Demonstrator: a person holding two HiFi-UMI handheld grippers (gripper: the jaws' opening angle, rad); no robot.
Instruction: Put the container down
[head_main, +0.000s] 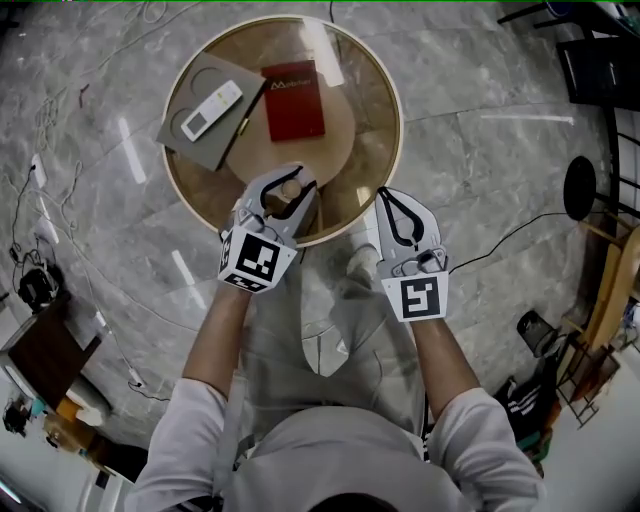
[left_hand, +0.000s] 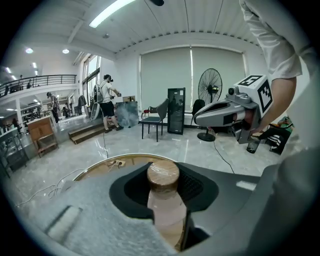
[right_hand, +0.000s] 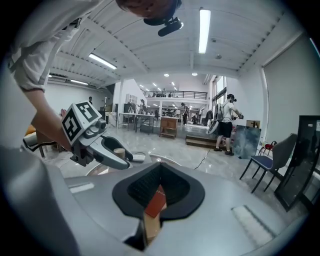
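The container (left_hand: 166, 212) is a small pale bottle with a round brown cap (head_main: 290, 187). My left gripper (head_main: 289, 182) is shut on it, with the jaws around its body below the cap. It is held upright over the near edge of the round wooden table (head_main: 372, 70). In the left gripper view the bottle fills the gap of the left gripper (left_hand: 168, 222). My right gripper (head_main: 386, 197) hangs just right of the table's near rim, shut with nothing in it. In the right gripper view the left gripper (right_hand: 107, 150) with the bottle cap (right_hand: 118, 150) is to the left of the right gripper (right_hand: 150, 222).
On the table lie a red book (head_main: 293, 100) and a grey notebook (head_main: 205, 145) with a white remote (head_main: 211, 109) on it. Cables run over the marble floor (head_main: 480, 90). A dark stool (head_main: 579, 187) and racks stand at the right. People, chairs and a fan (left_hand: 209, 87) are far off.
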